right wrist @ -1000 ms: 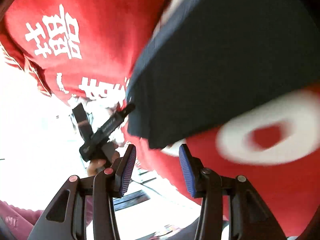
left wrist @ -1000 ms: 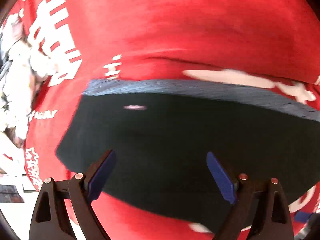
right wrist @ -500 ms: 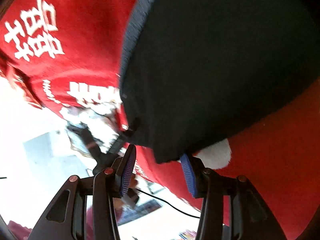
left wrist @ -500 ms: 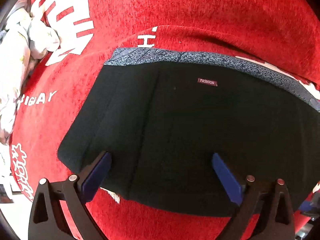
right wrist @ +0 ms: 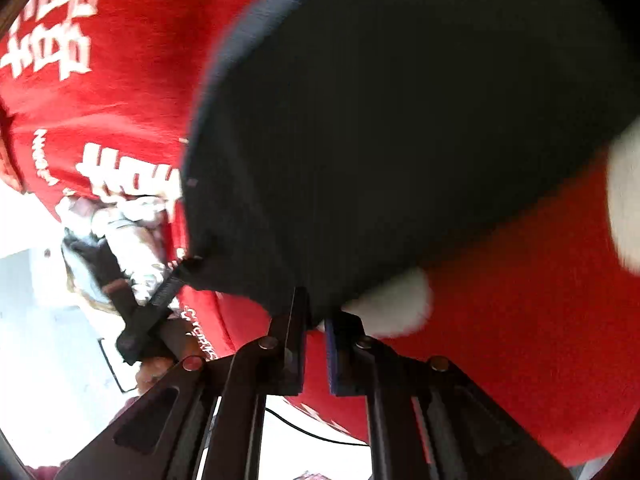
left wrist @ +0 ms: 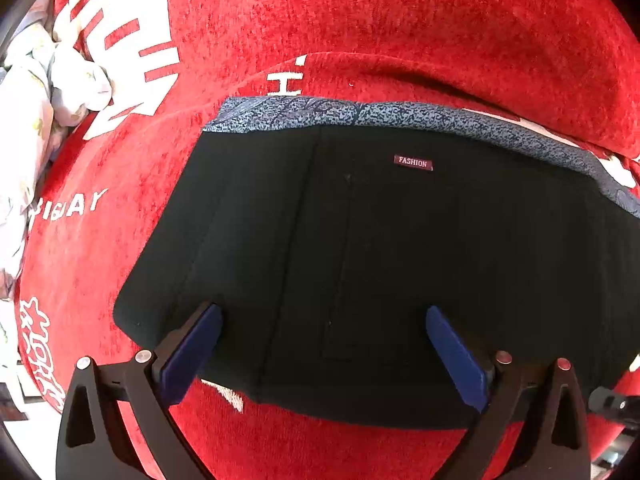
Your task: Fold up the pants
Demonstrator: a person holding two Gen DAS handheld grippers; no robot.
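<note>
Black folded pants (left wrist: 400, 260) lie flat on a red cloth; a blue patterned waistband (left wrist: 360, 114) runs along the far edge, with a small "FASHION" label (left wrist: 413, 162) below it. My left gripper (left wrist: 322, 314) hovers over the near part of the pants, wide open, touching nothing I can see. In the right wrist view the pants (right wrist: 400, 140) fill the upper half. My right gripper (right wrist: 316, 308) is shut on the pants' near edge, with black fabric pinched between the blue pads.
The red cloth (left wrist: 400, 20) with white characters covers the whole surface. A crumpled pale floral cloth (left wrist: 36, 128) lies at the left edge. In the right wrist view a hand (right wrist: 160, 364) grips a black handle at lower left, with white floor beyond the cloth's edge.
The left gripper slid in over the pants and its fingers spread wider. The right gripper moved up to the pants' near edge and closed on it.
</note>
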